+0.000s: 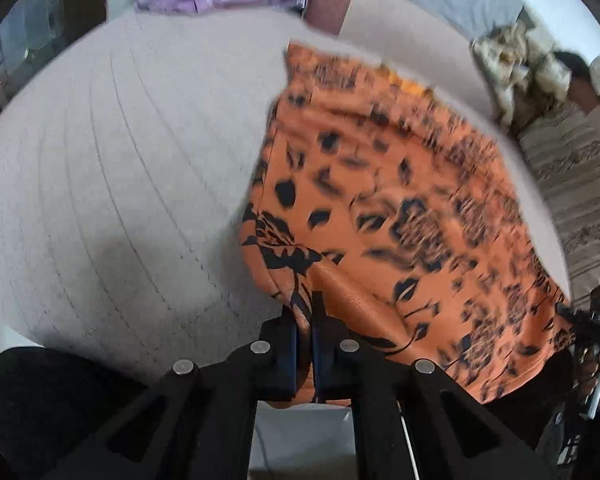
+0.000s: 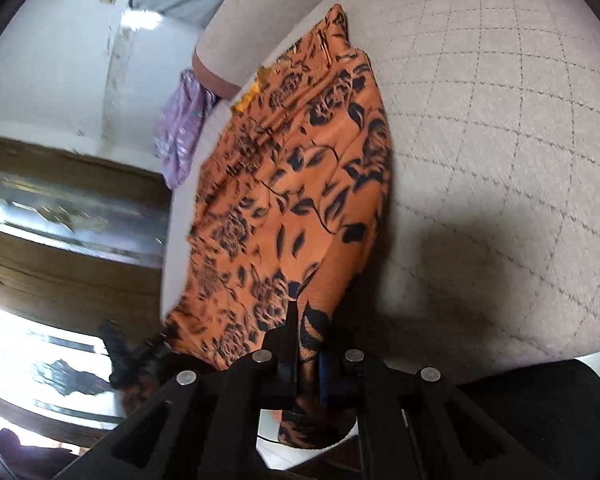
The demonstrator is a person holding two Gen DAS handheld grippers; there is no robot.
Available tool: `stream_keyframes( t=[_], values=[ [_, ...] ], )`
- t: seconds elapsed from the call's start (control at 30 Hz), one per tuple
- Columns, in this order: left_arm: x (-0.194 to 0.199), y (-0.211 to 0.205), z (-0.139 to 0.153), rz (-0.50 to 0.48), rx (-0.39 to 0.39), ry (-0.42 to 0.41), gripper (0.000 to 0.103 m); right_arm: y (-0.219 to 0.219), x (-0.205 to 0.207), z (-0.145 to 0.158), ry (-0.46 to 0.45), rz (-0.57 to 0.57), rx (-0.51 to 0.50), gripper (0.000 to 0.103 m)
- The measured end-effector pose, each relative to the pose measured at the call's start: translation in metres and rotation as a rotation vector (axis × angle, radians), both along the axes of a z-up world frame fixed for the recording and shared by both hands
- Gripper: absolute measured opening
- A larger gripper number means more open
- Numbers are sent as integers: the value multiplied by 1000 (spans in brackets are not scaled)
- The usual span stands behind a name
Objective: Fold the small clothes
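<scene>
Gripping one orange garment [image 1: 400,200]: two claws, left claw [image 1: 305,312], right claw [image 2: 306,344].

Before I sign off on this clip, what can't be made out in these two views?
- Left wrist view: the print on the orange floral garment is motion-blurred, and its near edge is hidden by the left gripper.
- Right wrist view: the right gripper covers the hem it pinches; the garment type is unclear.
- The purple cloth is cut off at the top edge in the left wrist view and small in the right wrist view.
</scene>
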State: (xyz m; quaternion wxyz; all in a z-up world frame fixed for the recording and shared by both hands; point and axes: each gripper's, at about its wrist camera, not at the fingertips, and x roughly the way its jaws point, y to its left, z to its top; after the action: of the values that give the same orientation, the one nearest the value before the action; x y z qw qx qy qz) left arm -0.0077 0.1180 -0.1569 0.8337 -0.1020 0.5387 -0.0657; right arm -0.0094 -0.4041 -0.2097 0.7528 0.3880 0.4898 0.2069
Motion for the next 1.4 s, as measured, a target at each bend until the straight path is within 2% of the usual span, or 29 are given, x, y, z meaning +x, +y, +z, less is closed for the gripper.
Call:
stream_keyframes(
  t=[0.07,0.13,0.17,0.23,0.3,0.4,0.43,0.5,0.53,0.57,0.6,0.63,0.67,0.7,0.77,0.83,0.87,0.97,1.03,1.1,1.13,1.23,1.3,1.4],
  values=[
    [5,0,-13,-6,12,54,6,1,5,-14,51,11,-12,7],
    [11,-1,2,-12,-31,22,6,4,10,-21,76,20,-5,7],
    [16,0,15,-12,-50,-9,6,4,13,-17,57,17,17,7],
    [34,-2,43,-23,-91,-71,6,0,20,-4,11,6,65,7],
    [56,-3,69,-42,-98,-139,6,-3,42,19,-62,0,104,7],
    [120,-6,111,-38,-123,-265,6,-14,93,60,-191,-21,148,7],
    [151,-5,124,-4,-125,-322,6,-21,120,79,-259,-50,151,7],
    [199,-5,125,57,-95,-392,13,-36,163,94,-317,-134,174,9],
    [225,-8,113,74,-69,-370,39,-41,185,94,-320,-186,166,14],
    [248,-8,98,103,-36,-322,75,-42,206,88,-300,-205,130,40],
    [263,-9,84,127,0,-283,87,-41,221,79,-266,-206,105,66],
    [285,-7,59,155,50,-211,88,-41,235,64,-208,-229,73,87],
    [292,-2,44,176,77,-156,87,-43,237,50,-164,-301,27,87],
    [291,6,34,208,81,-124,87,-44,231,38,-148,-344,18,87],
    [271,25,31,263,10,-158,87,-39,202,28,-173,-363,49,87],
    [243,39,31,283,-24,-182,87,-26,174,24,-180,-334,6,87],
    [230,44,31,291,-32,-192,87,-19,151,18,-164,-325,-19,87],
    [188,46,26,337,-103,-193,88,-2,114,-6,-63,-314,18,87],
    [175,35,13,325,-165,-168,88,7,102,-13,-55,-307,41,87],
    [175,16,0,300,-178,-136,88,14,108,-15,-62,-304,31,87],
    [178,9,-5,293,-178,-121,88,16,116,-17,-58,-320,58,87],
    [179,-7,-7,324,-120,-150,88,14,134,-23,16,-432,78,87],
    [188,-15,-10,330,-114,-134,88,16,148,-19,20,-480,74,87],
    [200,-25,-11,313,-58,-134,88,17,157,-22,28,-557,81,86]
  ],
)
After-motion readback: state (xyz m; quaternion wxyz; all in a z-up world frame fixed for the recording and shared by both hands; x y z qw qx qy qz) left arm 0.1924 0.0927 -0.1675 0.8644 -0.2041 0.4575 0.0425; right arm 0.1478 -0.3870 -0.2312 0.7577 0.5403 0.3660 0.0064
